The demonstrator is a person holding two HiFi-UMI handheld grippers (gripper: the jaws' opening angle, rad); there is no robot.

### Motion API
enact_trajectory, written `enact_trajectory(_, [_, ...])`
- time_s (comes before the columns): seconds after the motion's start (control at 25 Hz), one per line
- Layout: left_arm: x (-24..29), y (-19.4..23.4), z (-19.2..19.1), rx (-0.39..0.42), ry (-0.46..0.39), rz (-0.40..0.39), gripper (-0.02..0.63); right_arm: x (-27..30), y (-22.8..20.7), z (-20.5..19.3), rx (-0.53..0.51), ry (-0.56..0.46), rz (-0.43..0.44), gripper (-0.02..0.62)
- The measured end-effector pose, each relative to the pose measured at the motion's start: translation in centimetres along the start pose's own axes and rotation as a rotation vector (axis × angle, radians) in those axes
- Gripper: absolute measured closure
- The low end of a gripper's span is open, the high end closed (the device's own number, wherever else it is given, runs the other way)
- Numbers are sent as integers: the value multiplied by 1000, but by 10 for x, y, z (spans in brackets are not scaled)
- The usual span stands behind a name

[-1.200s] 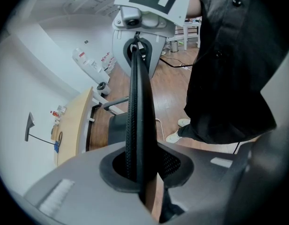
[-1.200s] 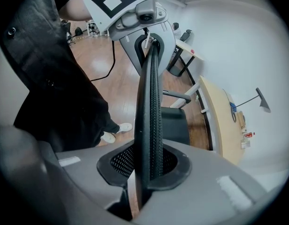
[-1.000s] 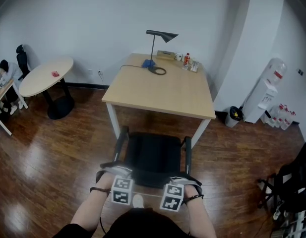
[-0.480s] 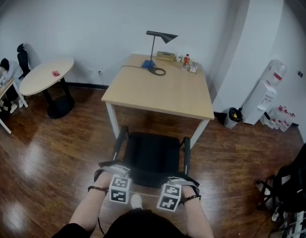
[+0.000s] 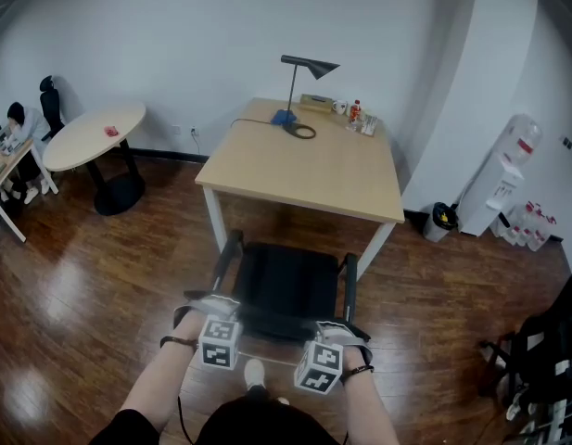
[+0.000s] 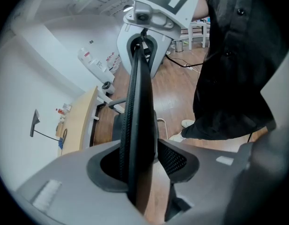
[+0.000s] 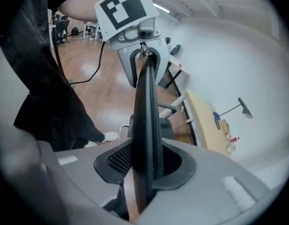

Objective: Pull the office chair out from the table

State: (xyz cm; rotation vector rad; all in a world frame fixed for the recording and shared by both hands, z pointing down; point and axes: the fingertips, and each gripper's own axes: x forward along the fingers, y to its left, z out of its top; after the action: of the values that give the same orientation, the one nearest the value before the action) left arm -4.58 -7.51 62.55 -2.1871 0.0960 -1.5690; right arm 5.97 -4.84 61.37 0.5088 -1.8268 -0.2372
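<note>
The black office chair stands just out from the wooden table, its seat in front of the table's near edge. Both grippers sit on the top edge of its mesh backrest. My left gripper has the backrest between its jaws, which are opening; a gap shows beside one pad. My right gripper straddles the same backrest farther right, jaws also opening and slack around it. Each gripper view shows the other gripper up along the backrest's rim.
A desk lamp and small items stand at the table's far edge. A round table is at the left, with a seated person beyond it. A water dispenser and bin are at the right. My shoe is behind the chair.
The head view has shifted a little. The chair and both grippers stand about where they were on the backrest.
</note>
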Motion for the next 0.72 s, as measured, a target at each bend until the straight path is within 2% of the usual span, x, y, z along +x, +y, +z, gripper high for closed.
enact_trajectory(0.04, [-4, 2, 2, -15, -14, 20, 431, -3, -3, -2, 16, -14, -16, 434])
enact_trajectory(0.16, [-19, 11, 7, -43, -24, 87, 420, -12, -10, -7, 65, -40, -31, 376])
enact_trajectory(0.24, [-25, 12, 12, -46, -25, 109, 420, -17, -12, -9, 70, -38, -49, 370])
enact_trajectory(0.48, [-42, 13, 27, -103, -95, 177, 420, -32, -8, -4, 96, -45, -113, 414])
enact_trajectory(0.72, [-76, 19, 38, -220, -263, 291, 420, -56, -8, 4, 203, -85, -210, 436])
